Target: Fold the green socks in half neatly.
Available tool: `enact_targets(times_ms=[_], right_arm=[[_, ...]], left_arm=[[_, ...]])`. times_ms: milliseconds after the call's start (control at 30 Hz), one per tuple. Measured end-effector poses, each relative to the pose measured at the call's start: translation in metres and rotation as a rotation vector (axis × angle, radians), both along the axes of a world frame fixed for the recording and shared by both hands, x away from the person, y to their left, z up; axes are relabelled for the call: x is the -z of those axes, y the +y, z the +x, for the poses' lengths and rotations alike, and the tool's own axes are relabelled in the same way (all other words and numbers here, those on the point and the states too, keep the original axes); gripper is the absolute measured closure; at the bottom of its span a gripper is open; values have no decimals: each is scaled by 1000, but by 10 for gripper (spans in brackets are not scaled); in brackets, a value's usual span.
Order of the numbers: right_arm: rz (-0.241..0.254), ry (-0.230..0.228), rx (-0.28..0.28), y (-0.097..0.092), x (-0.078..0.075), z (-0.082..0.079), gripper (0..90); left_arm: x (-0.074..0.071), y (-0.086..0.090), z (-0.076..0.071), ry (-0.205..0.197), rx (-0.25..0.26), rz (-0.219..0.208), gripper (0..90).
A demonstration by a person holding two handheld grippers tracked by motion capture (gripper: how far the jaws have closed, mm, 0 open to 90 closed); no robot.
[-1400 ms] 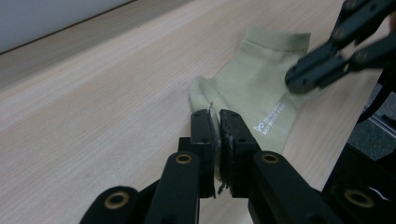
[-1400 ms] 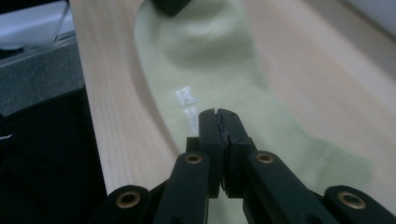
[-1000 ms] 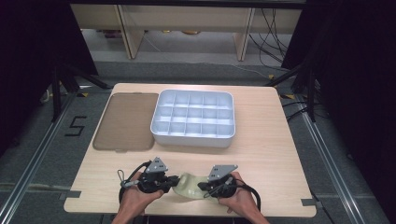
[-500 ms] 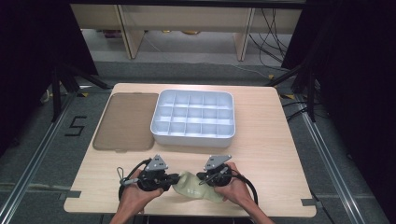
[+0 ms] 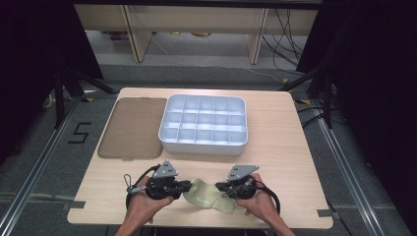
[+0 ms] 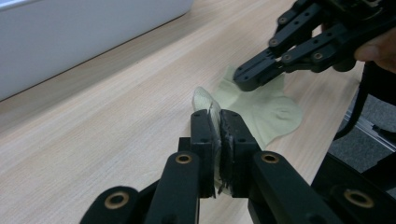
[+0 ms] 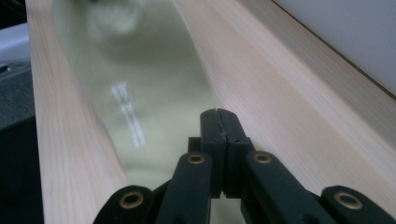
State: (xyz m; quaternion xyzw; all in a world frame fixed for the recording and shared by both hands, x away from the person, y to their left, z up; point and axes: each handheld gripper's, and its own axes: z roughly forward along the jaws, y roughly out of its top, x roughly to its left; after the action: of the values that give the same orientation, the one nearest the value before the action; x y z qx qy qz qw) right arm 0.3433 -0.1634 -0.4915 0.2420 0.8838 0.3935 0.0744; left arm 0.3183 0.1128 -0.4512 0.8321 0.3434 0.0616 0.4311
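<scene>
Pale green sock (image 5: 206, 195) flat along near edge of worktop (image 5: 290, 147), long axis left to right, pinched at each end by closed left claw (image 5: 184, 187) and closed right claw (image 5: 220, 188), tray (image 5: 202, 145) beyond.

A lab: black curtains (image 5: 29, 73), taped floor (image 5: 78, 132), camera-rig table (image 5: 285, 147).

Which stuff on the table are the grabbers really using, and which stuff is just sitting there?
In use:
- pale green sock, near the table's front edge
- left gripper, shut on one end of it
- right gripper, shut on the other end

Just sitting there:
- white divided tray, compartments empty
- brown lid, flat to the tray's left
</scene>
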Motion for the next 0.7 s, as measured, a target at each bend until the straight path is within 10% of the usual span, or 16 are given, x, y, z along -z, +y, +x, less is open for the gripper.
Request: enact_targets(times_ms=[300,700], right_arm=[[-31,26,56,-38,6,-17,900],[-28,52,54,-38,12,-11,900]], left_arm=[[-6,-8,0,-4,6,-25,840],[-13,-55,7,-19,54,-29,840]])
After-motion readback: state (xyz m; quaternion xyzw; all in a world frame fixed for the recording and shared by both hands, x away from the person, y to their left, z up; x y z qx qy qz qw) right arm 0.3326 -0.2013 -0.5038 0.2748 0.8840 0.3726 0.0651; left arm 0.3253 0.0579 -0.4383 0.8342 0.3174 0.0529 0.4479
